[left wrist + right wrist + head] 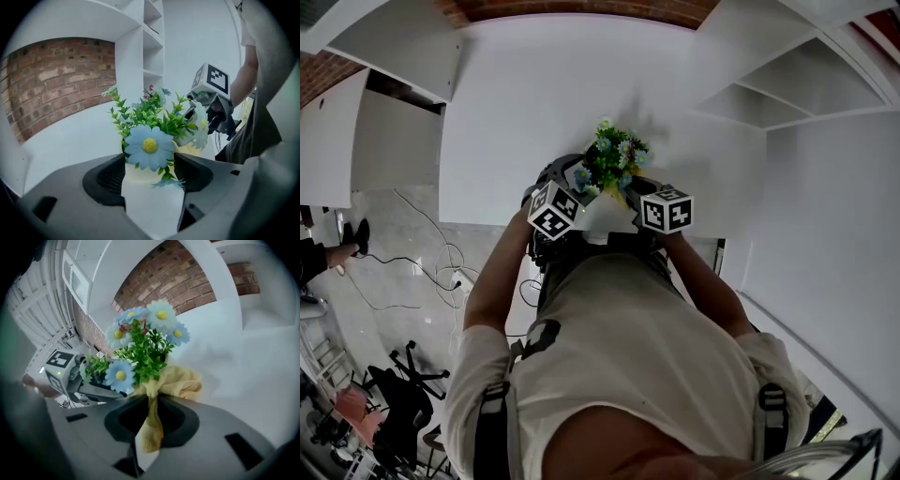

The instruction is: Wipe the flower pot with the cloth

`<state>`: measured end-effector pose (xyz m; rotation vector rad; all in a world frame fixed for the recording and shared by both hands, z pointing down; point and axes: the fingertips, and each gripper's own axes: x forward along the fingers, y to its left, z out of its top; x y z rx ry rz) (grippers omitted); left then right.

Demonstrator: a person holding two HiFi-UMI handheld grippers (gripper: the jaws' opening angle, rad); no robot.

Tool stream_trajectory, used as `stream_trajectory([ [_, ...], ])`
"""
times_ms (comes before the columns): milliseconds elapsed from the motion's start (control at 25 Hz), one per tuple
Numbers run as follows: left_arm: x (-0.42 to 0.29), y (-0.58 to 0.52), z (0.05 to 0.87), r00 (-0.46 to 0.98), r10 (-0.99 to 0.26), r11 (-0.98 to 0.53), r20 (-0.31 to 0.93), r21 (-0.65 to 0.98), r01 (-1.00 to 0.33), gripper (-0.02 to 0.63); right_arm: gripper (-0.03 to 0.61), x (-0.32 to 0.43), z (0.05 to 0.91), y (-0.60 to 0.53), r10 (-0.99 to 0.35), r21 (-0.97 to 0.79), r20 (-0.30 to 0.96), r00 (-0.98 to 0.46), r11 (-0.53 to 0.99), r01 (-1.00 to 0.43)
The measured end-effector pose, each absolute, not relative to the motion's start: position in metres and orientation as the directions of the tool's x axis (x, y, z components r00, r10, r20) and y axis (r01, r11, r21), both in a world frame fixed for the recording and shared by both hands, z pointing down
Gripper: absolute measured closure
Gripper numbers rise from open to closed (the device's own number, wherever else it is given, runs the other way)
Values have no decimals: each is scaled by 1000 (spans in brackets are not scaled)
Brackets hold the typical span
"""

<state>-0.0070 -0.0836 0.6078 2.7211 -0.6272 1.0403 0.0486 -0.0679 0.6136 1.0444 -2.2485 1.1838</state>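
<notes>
Cloth [180, 383], yellow and crumpled, is clamped in the right gripper [151, 411]. Its jaws are drawn together on a narrow strip of the fabric that runs back through the gap between them. The bunched remainder bulges just ahead of the jaw tips, under the green leaves and against the side of the flower pot [138, 174] that faces this gripper.

The left gripper [150, 171] comes at the pot from the opposite side, with its jaws spread wide apart. The pot's pale cream body stands on the white table [534, 112] right between the two jaw tips, close to both pads. No squeeze on it shows, so this gripper grips nothing. A big blue daisy [149, 146] hangs over the pot's rim directly above the gap. The rest of the flowers [614, 161], blue and white blooms among green sprigs, rise beyond and above the jaws.

From the head view the two grippers point towards each other and a little downward. Their marker cubes sit on either side of the bouquet, and the pot stands between them near the table's near edge. Past the left gripper's tips, on the far side of the pot, the right gripper and its cube show with the person's forearm behind them.

Beyond the pot lie white shelves [787, 89] and a brick wall [56, 79].
</notes>
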Motion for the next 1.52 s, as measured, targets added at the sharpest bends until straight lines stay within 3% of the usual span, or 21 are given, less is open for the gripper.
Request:
stream_trajectory([
  [480, -17, -69, 602, 663, -342, -884, 665, 12, -468, 291, 509, 46, 623, -50, -375, -540, 664, -647, 359, -761],
  [920, -6, -82, 611, 671, -326, -878, 666, 50, -477, 291, 508, 58, 592, -79, -477, -566, 589, -652, 333, -755],
  [1240, -7, -67, 609, 669, -322, -878, 670, 53, -476, 291, 508, 39, 625, -47, -387, -519, 665, -639, 376, -768],
  [1520, -19, -71, 609, 656, -331, -868, 678, 54, -493, 291, 508, 49, 620, -48, -384, -531, 666, -640, 358, -768],
])
